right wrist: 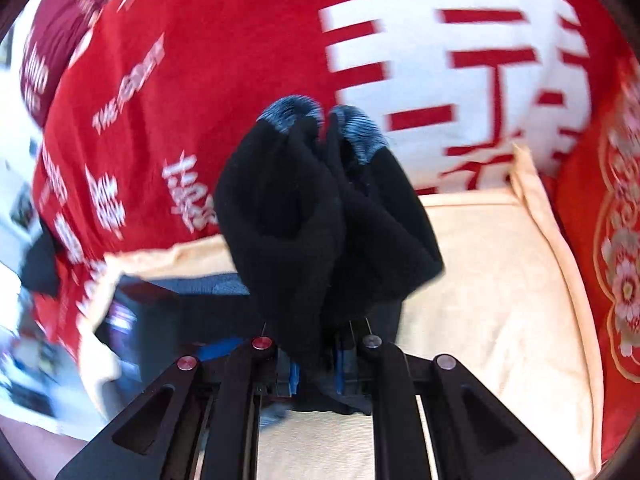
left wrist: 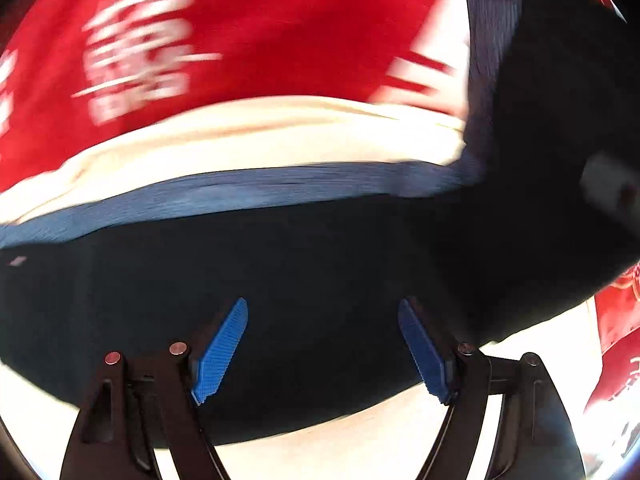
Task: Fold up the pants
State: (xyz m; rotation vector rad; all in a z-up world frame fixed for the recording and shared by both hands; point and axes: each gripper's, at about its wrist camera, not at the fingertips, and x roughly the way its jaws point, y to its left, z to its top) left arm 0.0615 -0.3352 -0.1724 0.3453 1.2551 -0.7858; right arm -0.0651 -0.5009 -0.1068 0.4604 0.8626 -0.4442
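Only right tongs [right wrist: 316, 372] (pads mostly hidden) pinch bunched pants [right wrist: 320, 208].

- In the left wrist view the white print [left wrist: 140, 44] on the red cloth [left wrist: 280, 40] is smeared by motion and cannot be read.
- The pants [left wrist: 300, 272] run past the left and right edges there; a pale patch [left wrist: 608, 188] on them is too blurred to identify.
- In the right wrist view the bunched pants [right wrist: 304, 208] cover the right gripper [right wrist: 318, 364] fingertips.
- The left margin [right wrist: 24, 320] of that view is a blur of unreadable shapes.
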